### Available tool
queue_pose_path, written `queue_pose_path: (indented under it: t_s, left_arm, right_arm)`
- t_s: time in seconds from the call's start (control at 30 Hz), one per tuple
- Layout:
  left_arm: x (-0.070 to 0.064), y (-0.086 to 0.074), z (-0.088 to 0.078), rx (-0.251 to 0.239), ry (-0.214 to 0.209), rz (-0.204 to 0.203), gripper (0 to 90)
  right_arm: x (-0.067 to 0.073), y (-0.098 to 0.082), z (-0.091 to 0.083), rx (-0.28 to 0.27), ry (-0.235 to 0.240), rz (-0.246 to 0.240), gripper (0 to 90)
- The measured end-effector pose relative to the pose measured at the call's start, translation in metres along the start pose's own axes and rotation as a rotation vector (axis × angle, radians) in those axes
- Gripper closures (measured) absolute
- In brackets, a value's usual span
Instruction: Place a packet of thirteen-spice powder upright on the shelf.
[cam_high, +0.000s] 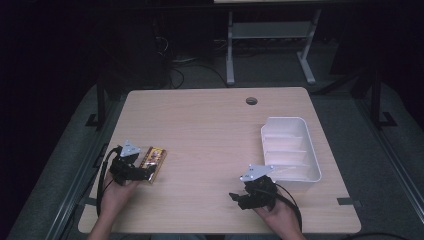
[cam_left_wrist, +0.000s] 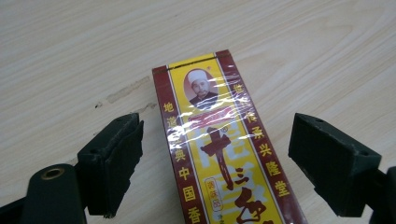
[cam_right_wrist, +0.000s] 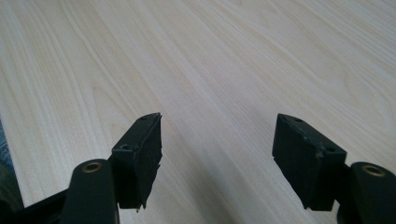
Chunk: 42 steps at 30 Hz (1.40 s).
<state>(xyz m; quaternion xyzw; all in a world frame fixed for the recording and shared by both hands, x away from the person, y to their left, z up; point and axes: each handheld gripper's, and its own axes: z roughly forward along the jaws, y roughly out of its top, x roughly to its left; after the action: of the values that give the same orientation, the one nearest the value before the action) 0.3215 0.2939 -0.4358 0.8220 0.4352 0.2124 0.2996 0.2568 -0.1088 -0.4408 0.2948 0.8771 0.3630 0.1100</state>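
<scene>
A flat red and yellow box (cam_high: 153, 163) wrapped in clear film lies on the wooden table (cam_high: 200, 125) near its left front. In the left gripper view the box (cam_left_wrist: 219, 154) runs lengthwise between the jaws, printed with a portrait and Chinese characters. My left gripper (cam_high: 145, 172) (cam_left_wrist: 217, 135) is open, with a gap between each pad and the box's sides. My right gripper (cam_high: 239, 199) (cam_right_wrist: 217, 135) is low over bare wood at the right front, open with nothing between its jaws.
A white plastic bin (cam_high: 300, 182) with inner dividers stands at the table's right side, just beyond the right gripper. A round cable hole (cam_high: 251, 101) sits near the far edge. A white desk frame (cam_high: 230, 50) and cables stand on the floor behind.
</scene>
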Motion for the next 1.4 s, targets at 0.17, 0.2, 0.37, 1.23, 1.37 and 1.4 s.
queue_pose_path:
  t_s: [0.17, 0.2, 0.37, 1.23, 1.37, 1.4]
  left_arm:
    - [-0.002, -0.001, 0.008, 0.048, -0.002, 0.008, 14.6]
    - [-0.003, -0.001, 0.009, 0.055, -0.005, 0.011, 14.5]
    - [-0.003, -0.001, 0.013, 0.077, 0.0, 0.01, 13.9]
    - [-0.004, -0.001, 0.022, 0.158, -0.056, 0.027, 28.7]
    - [-0.006, 0.001, 0.02, 0.162, -0.053, 0.055, 29.9]
    - [-0.006, 0.001, 0.02, 0.162, -0.053, 0.055, 30.1]
  right_arm:
    - [0.0, 0.0, 0.001, 0.004, 0.002, -0.001, 32.1]
    - [0.001, 0.0, 0.001, 0.003, 0.002, -0.001, 32.1]
    - [0.001, 0.0, 0.001, 0.005, 0.003, -0.001, 32.1]
    - [0.002, 0.0, 0.001, 0.001, 0.002, -0.004, 32.1]
    - [0.002, 0.0, 0.001, -0.003, 0.001, -0.007, 32.1]
    - [0.002, 0.0, 0.001, -0.003, 0.001, -0.007, 32.1]
